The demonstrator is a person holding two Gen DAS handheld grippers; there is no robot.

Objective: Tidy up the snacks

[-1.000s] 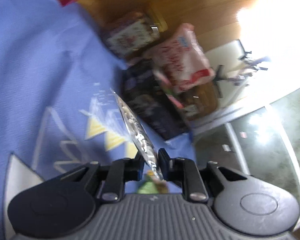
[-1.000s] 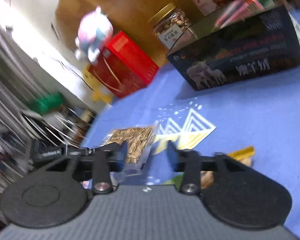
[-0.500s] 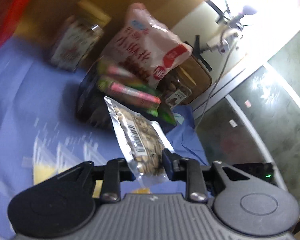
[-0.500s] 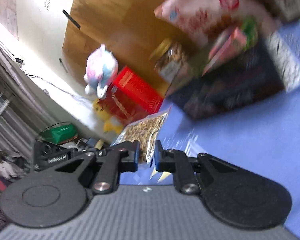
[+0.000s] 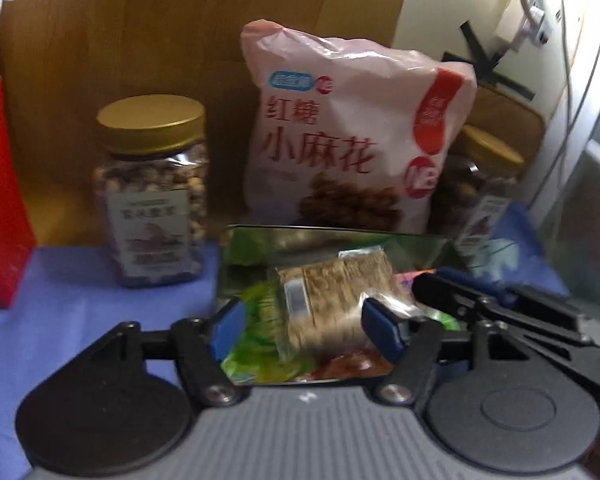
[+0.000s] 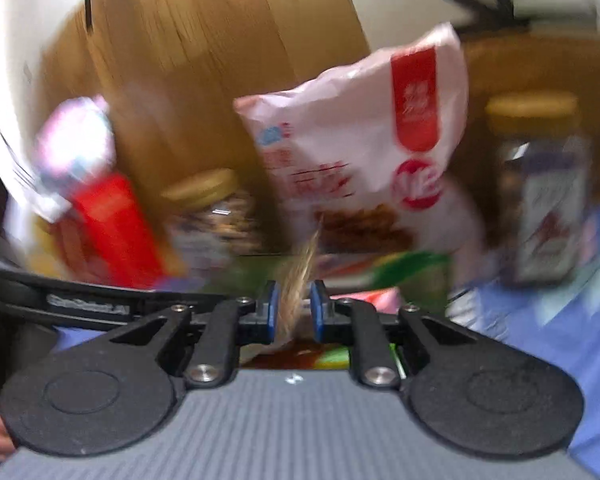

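In the left wrist view my left gripper (image 5: 304, 330) hangs over an open box with a shiny inside (image 5: 340, 236). Its jaws are opening, and the blue pads stand clear of a clear packet of brown snack (image 5: 332, 300) that lies between them on green and red packets in the box. The right gripper's black finger (image 5: 460, 300) reaches in from the right. In the right wrist view my right gripper (image 6: 294, 312) has a second brown packet (image 6: 300, 272) edge-on between its pads. Its jaws are opening, with only a narrow gap.
A pink snack bag (image 5: 348, 140) stands behind the box against a wooden board. Gold-lidded jars (image 5: 156, 192) (image 5: 480, 184) flank it and a red box (image 5: 0, 200) stands at the left. Blue cloth (image 5: 60, 312) covers the table. A plush toy (image 6: 76, 140) sits on the red box.
Both grippers swung round to face the box and pink bag. The left jaws spread and let go of their packet over the box. The right jaws closed on their packet, then eased apart.
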